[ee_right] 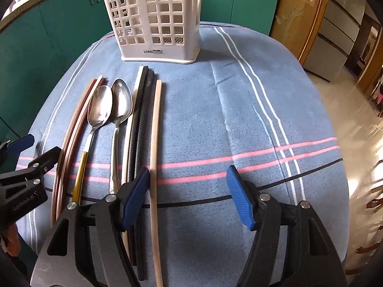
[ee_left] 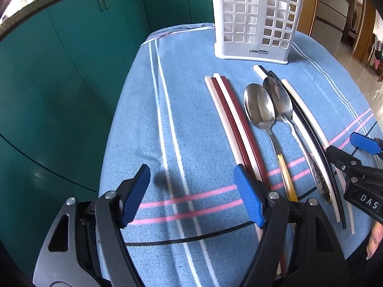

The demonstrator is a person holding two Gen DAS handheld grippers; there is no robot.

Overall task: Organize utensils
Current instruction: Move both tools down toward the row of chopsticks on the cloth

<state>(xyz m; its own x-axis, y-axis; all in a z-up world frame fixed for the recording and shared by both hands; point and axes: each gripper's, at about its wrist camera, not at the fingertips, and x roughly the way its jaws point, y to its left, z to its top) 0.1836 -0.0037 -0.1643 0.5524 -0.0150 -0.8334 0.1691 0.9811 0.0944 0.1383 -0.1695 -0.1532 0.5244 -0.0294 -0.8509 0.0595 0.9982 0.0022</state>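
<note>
Left wrist view: the left gripper (ee_left: pixel 191 193) hangs spread, holding nothing, over the blue cloth (ee_left: pixel 191 55). Chopsticks (ee_left: pixel 229 124) and two spoons (ee_left: pixel 259 106) lie lengthwise, bowls toward the white caddy (ee_left: pixel 257 21).

Right wrist view: the right gripper (ee_right: pixel 188 197) is spread; a cream chopstick (ee_right: pixel 155 157) lies between its fingers, unpinched, pointing at the caddy.

Two black hand-held claws with blue ribbed pads angle steeply downward side by side. The left claw (ee_left: pixel 191 193) fills the lower frame of its own view, jaws apart, gripping nothing. The right claw (ee_right: pixel 189 197) does likewise, jaws parted and unloaded. A fingertip (ee_left: pixel 375 236) shows at the lower right edge.
</note>
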